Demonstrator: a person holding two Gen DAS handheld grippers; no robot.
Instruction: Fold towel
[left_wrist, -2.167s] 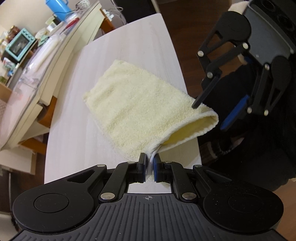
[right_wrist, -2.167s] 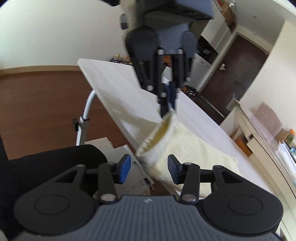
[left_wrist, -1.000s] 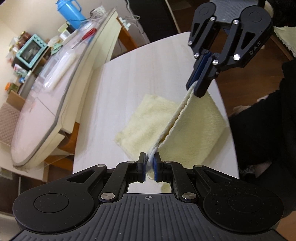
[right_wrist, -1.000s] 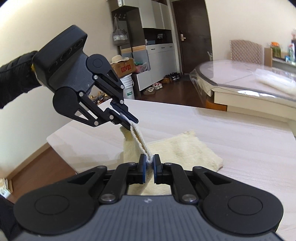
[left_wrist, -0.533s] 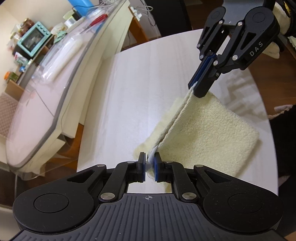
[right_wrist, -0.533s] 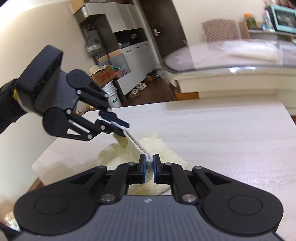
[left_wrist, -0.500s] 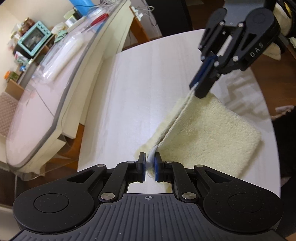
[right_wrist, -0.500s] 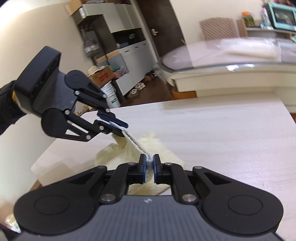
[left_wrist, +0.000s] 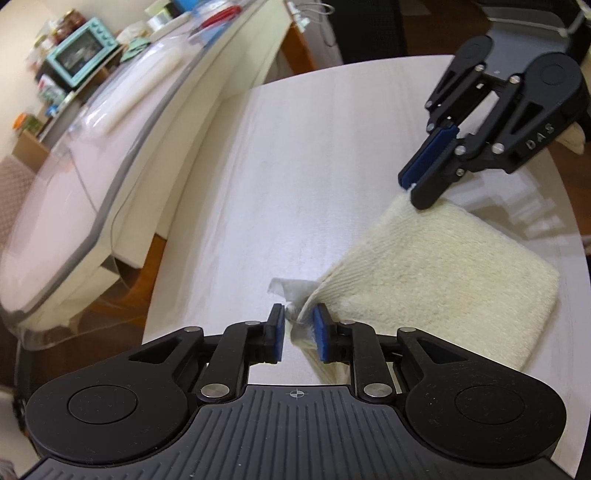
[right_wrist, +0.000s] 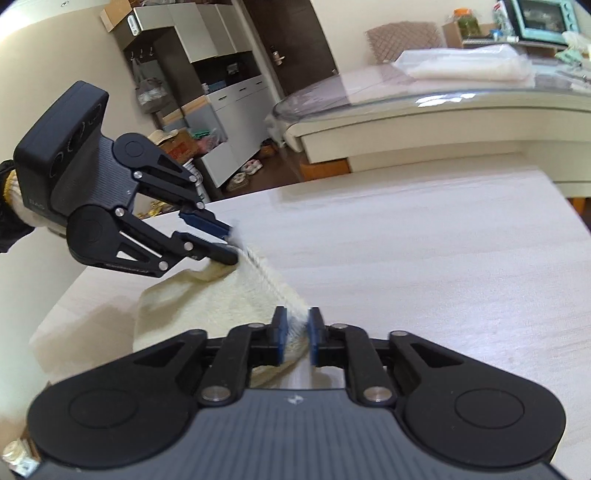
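Pale yellow terry towel (left_wrist: 454, 273) lies folded on the pale wood-grain tabletop (left_wrist: 295, 166), lower right of the left wrist view, its right edge close to the tabletop's rounded rim.

Left gripper (left_wrist: 298, 325): jaws opening, the towel's corner and white tag between the blue pads with a gap on either side; released, not clenched. Right gripper (right_wrist: 294, 332): jaws likewise opening, the corded towel edge between its pads, apparently no longer pinched.

Risks, as judged:
- Terry loops may snag on a pad as the grippers withdraw, dragging the top layer and undoing the fold.
- The raised edge between the two grippers may fall skewed, leaving corners misaligned.
- A sideways pull could nudge the towel toward the near rim.

Room: open bare tabletop in the centre and upper part of both views. A glass-topped cream table (left_wrist: 92, 155) stands beyond, well apart.
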